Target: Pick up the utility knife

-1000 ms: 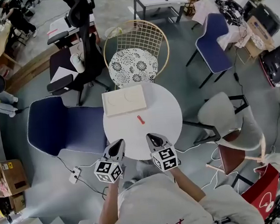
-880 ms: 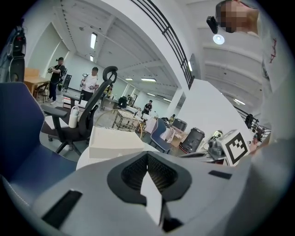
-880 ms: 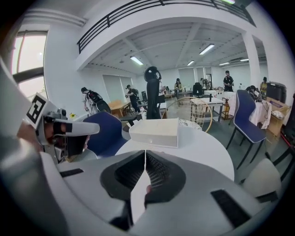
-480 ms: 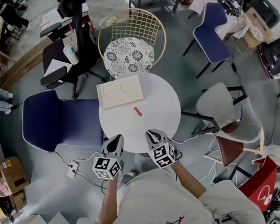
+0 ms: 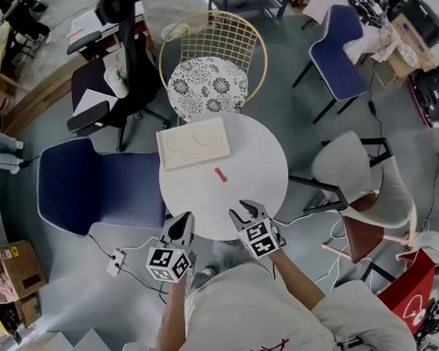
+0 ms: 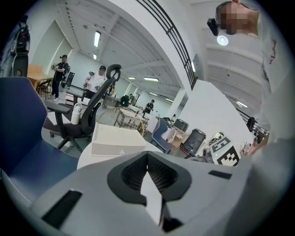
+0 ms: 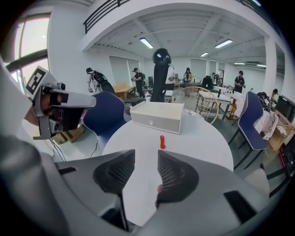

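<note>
A small red utility knife (image 5: 219, 175) (image 7: 162, 142) lies near the middle of the round white table (image 5: 258, 183), in front of a flat white box. My right gripper (image 5: 247, 208) (image 7: 141, 171) hovers over the table's near edge, pointing down toward the knife and well short of it; its jaws are opening with nothing between them. At the table's near left edge my left gripper (image 5: 181, 226) (image 6: 148, 171) has its jaws together and holds nothing.
A white drawer box (image 5: 194, 143) (image 7: 157, 115) sits on the table's far left part. Around the table stand a blue armchair (image 5: 99, 193), a wire chair with patterned cushion (image 5: 207, 84), a grey chair (image 5: 353, 174) and a black office chair (image 5: 126, 72).
My right gripper's jaws, together in both earlier frames, now stand apart. The left gripper has stayed put.
</note>
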`<state>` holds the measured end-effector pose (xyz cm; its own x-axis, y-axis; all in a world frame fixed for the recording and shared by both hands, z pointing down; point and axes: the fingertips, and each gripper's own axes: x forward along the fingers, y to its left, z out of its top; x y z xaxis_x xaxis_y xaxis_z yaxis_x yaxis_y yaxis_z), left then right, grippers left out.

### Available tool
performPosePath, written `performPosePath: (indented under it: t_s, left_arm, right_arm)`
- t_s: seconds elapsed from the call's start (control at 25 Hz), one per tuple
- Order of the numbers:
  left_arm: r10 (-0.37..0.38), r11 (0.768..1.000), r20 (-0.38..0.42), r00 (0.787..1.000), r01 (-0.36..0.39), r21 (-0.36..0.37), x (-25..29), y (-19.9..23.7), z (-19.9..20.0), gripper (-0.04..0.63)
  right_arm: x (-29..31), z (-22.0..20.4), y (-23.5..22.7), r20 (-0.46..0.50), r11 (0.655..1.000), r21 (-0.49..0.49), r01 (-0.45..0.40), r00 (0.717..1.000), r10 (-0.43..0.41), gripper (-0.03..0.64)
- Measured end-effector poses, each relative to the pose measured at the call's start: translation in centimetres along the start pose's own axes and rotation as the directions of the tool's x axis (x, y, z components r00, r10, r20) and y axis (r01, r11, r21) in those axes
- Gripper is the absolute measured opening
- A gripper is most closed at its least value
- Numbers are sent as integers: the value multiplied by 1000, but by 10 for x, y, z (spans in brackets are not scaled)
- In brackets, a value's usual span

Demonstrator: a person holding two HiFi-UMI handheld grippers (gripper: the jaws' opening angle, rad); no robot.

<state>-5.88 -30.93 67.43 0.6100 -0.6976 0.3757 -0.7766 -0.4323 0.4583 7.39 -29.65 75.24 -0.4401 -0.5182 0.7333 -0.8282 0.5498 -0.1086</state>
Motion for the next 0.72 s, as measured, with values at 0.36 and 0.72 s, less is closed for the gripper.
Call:
performPosePath:
  t_s: [0.36,0.72]
  left_arm:
    - [20,1000,-7,1000,-21,-21,-3,7,-4,12]
    - [64,997,-10,998,-64,-45,-16,13,-12,12]
  right_arm:
    - [42,-4,-15,-57,1000,0,4,998,-4,152]
    - [101,15,-49,-126,1000,-22,10,992,-12,152]
